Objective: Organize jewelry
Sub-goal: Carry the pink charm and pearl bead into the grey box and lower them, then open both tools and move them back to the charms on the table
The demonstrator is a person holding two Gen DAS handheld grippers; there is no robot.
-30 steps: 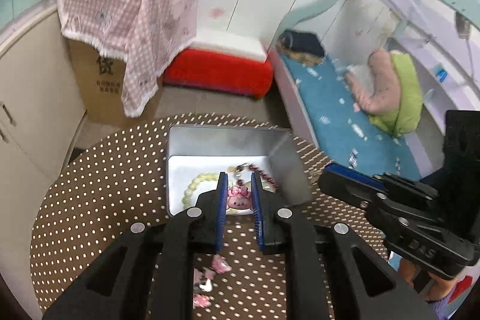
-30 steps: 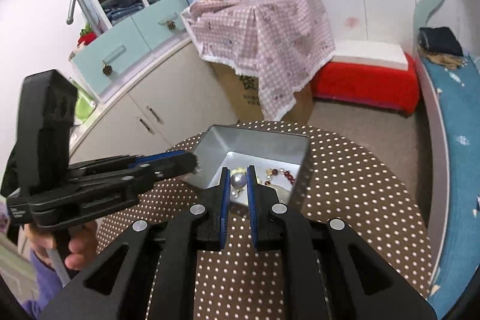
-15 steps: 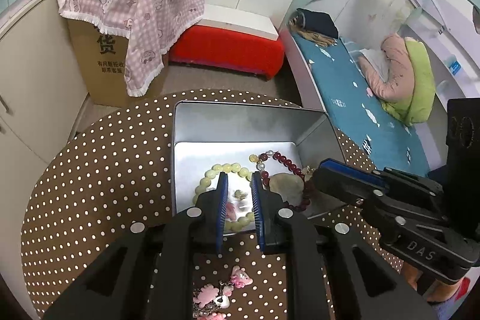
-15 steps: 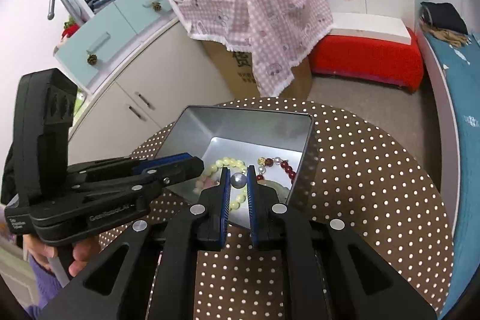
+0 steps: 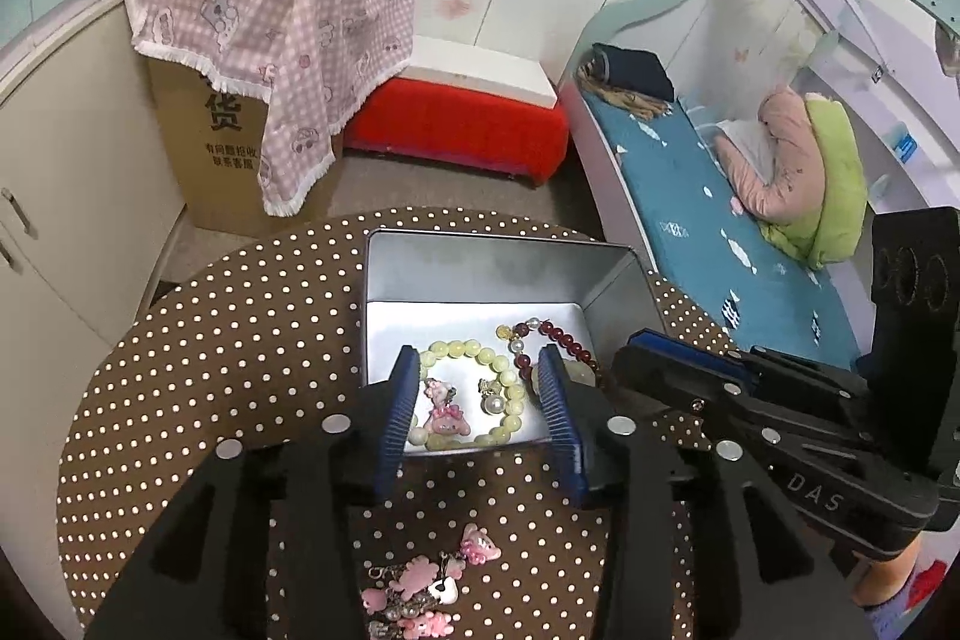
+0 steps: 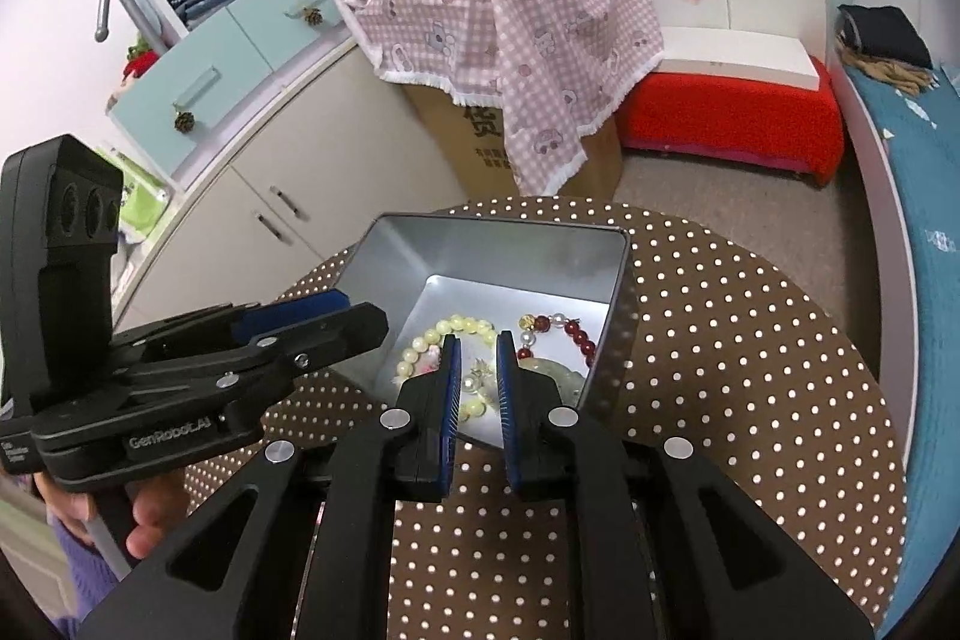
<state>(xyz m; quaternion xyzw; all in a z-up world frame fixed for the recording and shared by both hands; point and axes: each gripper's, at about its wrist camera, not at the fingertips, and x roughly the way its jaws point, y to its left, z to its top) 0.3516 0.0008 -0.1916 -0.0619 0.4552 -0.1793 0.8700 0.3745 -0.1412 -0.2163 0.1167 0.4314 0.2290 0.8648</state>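
A silver tin (image 5: 384, 280) stands on the round dotted table (image 5: 228, 340). In it lie a pale green bead bracelet (image 5: 462, 349), a dark red bead bracelet (image 5: 564, 334), a pink bunny charm (image 5: 443, 415) and a pearl earring (image 5: 495, 403). My left gripper (image 5: 478, 370) is open and empty over the tin's near edge. My right gripper (image 6: 478, 349) is open a little and empty above the tin (image 6: 516, 244); the pearl earring (image 6: 471, 383) lies below it. More pink charms (image 5: 420, 580) lie on the table under my left gripper.
A cardboard box under a pink checked cloth (image 5: 270, 10) and a red bench (image 5: 462, 124) stand beyond the table. White cabinets (image 6: 288, 196) are to the left, a bed with a blue mattress (image 5: 720, 220) to the right.
My left gripper opened and dropped the pink bunny charm into the tin. My right gripper opened slightly and let the pearl earring fall into the tin. Both moved forward over the tin.
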